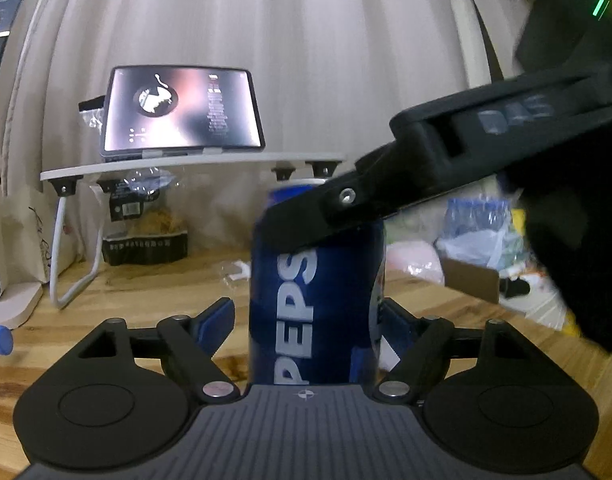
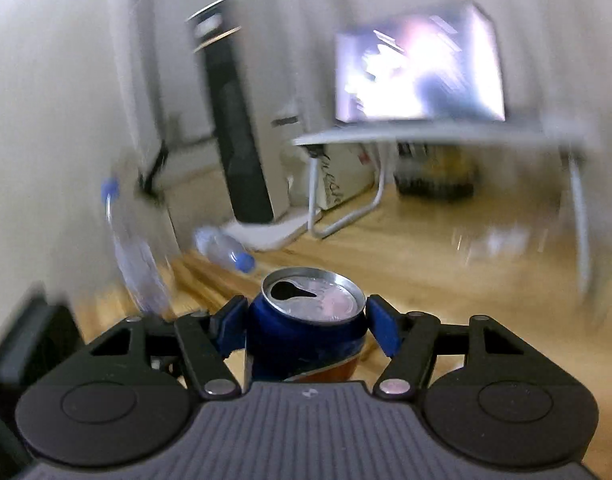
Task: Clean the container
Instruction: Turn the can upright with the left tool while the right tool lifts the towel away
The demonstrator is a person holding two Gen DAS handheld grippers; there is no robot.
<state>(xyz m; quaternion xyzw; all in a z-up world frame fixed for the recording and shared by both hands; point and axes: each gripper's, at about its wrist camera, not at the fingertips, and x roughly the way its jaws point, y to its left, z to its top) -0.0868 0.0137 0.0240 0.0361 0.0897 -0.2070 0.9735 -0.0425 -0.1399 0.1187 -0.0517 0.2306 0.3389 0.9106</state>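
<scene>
A blue Pepsi can (image 1: pixel 306 300) stands upright on the wooden table, between the fingers of my left gripper (image 1: pixel 308 320). The left pad stands a little off the can; the right pad lies against it. My right gripper (image 2: pixel 306 326) comes in from the upper right of the left wrist view (image 1: pixel 426 168) and reaches the can's top. In the right wrist view the can's opened top (image 2: pixel 312 294) sits between the blue pads (image 2: pixel 229 328), which stand close on both sides of the can (image 2: pixel 301 344). That view is motion-blurred.
A tablet (image 1: pixel 181 110) rests on a small white folding stand (image 1: pixel 185 166) at the back. A snack bag (image 1: pixel 145 236) sits under it. Plastic bottles (image 2: pixel 225 250) lie to the left. Bags and a cardboard piece (image 1: pixel 472 276) clutter the right. A curtain hangs behind.
</scene>
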